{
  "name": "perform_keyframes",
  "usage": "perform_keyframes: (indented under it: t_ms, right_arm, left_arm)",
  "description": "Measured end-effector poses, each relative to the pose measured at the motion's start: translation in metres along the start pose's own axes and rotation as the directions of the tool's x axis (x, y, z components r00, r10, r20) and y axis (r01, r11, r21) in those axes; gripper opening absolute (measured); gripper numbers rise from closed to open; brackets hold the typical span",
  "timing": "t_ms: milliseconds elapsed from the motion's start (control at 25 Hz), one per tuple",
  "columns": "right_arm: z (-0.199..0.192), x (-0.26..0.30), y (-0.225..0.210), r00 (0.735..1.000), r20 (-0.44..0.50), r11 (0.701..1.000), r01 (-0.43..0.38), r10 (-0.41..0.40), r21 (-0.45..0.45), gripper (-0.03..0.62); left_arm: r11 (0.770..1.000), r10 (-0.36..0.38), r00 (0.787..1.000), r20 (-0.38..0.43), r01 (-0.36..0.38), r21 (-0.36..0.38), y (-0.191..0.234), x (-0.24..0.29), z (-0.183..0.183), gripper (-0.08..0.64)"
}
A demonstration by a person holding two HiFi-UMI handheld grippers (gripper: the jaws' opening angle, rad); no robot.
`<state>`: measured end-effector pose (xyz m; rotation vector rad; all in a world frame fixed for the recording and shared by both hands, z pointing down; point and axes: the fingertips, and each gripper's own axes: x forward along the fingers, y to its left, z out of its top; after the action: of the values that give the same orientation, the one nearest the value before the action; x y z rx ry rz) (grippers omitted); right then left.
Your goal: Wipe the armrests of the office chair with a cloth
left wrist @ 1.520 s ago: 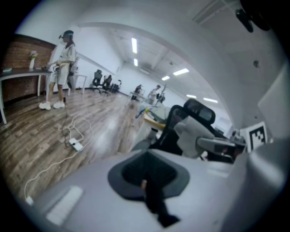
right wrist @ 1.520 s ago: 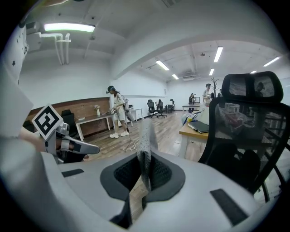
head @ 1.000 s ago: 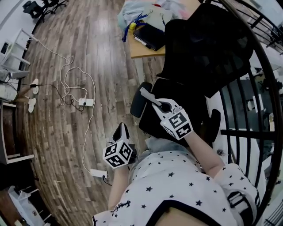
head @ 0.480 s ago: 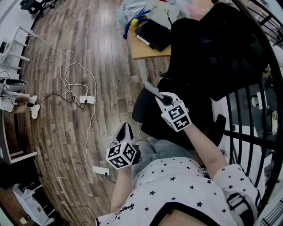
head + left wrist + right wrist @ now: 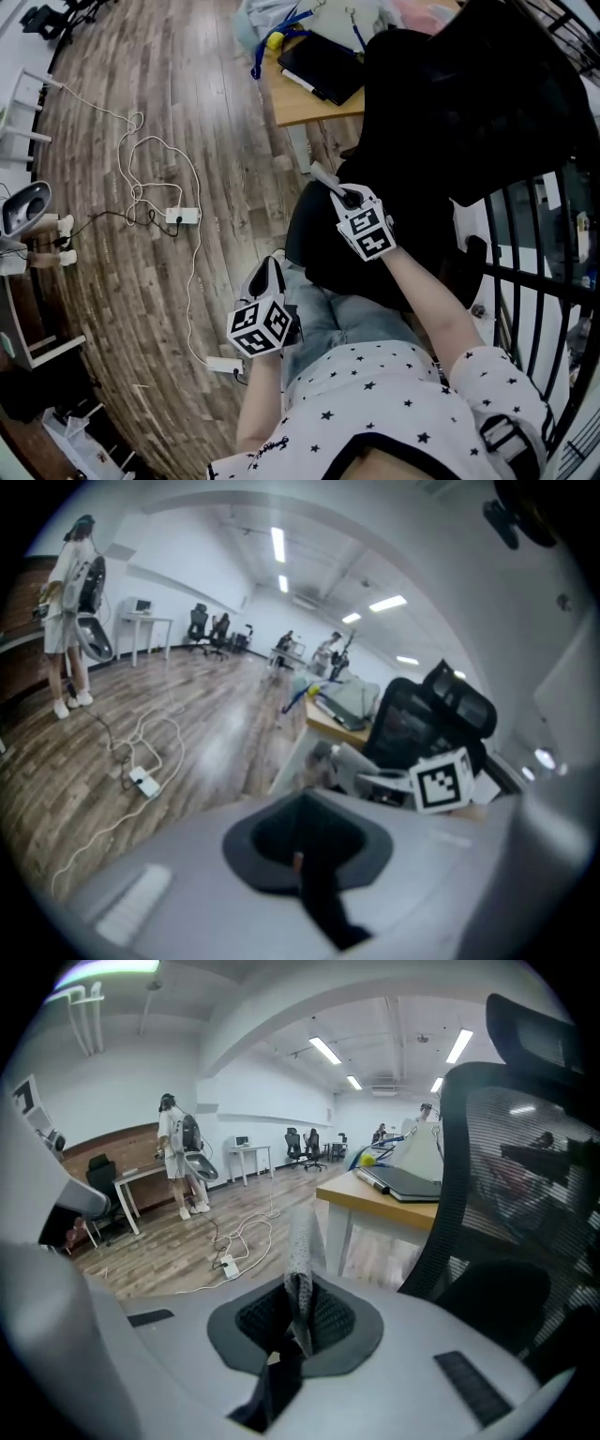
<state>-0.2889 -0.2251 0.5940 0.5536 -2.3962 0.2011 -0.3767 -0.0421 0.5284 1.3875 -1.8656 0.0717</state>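
Note:
In the head view the black office chair (image 5: 469, 103) stands in front of me, its near armrest (image 5: 298, 225) to the left of the seat and the other armrest (image 5: 467, 258) to the right. My right gripper (image 5: 330, 187) hovers over the seat's left side, just right of the near armrest, shut on a grey cloth (image 5: 322, 175). In the right gripper view the cloth (image 5: 300, 1260) sticks up from the shut jaws, with the mesh backrest (image 5: 525, 1147) at the right. My left gripper (image 5: 267, 274) hangs lower, by my thigh, shut and holding nothing.
A wooden desk (image 5: 300, 103) with a black laptop (image 5: 323, 66) stands beyond the chair. White cables and a power strip (image 5: 178, 216) lie on the wooden floor at the left. A black metal railing (image 5: 539, 281) runs along the right. A person (image 5: 70, 602) stands far off.
My right gripper has moved a little up and forward over the chair with the cloth still in it. The left gripper has barely shifted.

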Motion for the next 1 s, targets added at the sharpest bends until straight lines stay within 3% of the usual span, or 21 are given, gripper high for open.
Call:
perform_keyframes:
  t_ms: [480, 1000]
  right_arm:
    - [-0.036, 0.049, -0.013, 0.987, -0.155, 0.999, 0.046, -0.046, -0.002, 0.026]
    - [-0.070, 0.087, -0.013, 0.962, -0.271, 0.999, 0.042, -0.039, 0.006, 0.026]
  left_arm:
    - [0.996, -0.081, 0.993, -0.084, 0.085, 0.038, 0.005, 0.035, 0.014, 0.008]
    - [0.994, -0.105, 0.988, -0.111, 0.108, 0.026, 0.019, 0.060, 0.019, 0.008]
